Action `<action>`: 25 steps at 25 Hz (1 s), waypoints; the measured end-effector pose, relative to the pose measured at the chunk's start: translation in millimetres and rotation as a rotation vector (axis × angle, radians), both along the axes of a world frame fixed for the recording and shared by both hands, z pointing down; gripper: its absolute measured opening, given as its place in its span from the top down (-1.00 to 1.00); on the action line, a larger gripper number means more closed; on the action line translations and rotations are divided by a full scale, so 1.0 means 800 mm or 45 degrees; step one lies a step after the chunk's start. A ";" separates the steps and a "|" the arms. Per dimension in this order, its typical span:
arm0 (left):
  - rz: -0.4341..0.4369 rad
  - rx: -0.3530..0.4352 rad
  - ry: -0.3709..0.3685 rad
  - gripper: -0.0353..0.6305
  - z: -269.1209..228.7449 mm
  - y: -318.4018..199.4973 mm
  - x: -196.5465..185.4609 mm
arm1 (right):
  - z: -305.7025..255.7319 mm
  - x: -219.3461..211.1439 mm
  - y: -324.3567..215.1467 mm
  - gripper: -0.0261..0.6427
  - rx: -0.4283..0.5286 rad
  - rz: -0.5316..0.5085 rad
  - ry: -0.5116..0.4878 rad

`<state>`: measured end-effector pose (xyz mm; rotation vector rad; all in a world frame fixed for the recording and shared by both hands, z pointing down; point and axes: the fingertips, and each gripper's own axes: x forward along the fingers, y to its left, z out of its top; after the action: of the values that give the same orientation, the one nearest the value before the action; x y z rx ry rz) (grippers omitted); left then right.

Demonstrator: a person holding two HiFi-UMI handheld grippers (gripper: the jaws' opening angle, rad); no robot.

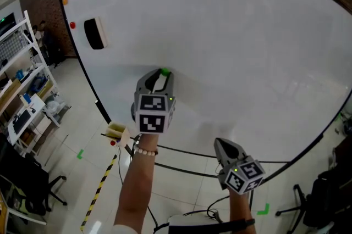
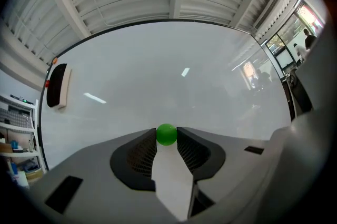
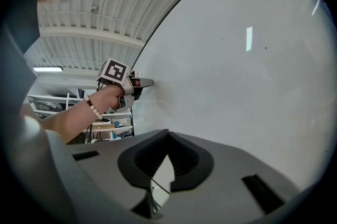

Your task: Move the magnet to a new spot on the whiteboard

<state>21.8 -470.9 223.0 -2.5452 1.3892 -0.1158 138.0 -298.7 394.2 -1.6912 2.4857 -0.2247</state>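
Left forearm is reaching straight out, with the left gripper [image 1: 160,80] pointing level at the whiteboard [image 1: 247,35] and its marker cube facing the head camera. Its jaws are standing partly apart, pinching the green ball magnet [image 1: 164,71] at their tips. The magnet is sitting toward the board's 7 o'clock area; board contact unclear. Right gripper [image 1: 221,144] is hanging at 4 o'clock of the left, jaw tips meeting, gripping nothing. Black eraser [image 1: 94,33] is sticking on the board at 10 o'clock of the magnet.

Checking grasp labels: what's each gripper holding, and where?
Left gripper pinches the green magnet by its sides, at the jaw tips. Right gripper holds nothing.
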 end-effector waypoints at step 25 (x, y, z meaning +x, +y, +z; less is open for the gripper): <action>-0.063 -0.153 0.152 0.49 0.079 0.073 -0.027 | 0.019 0.015 0.018 0.90 -0.064 -0.105 -0.015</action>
<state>0.1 -412.1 286.3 -2.6550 1.5340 -0.0584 149.9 -284.2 409.1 -1.6019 2.5651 -0.3075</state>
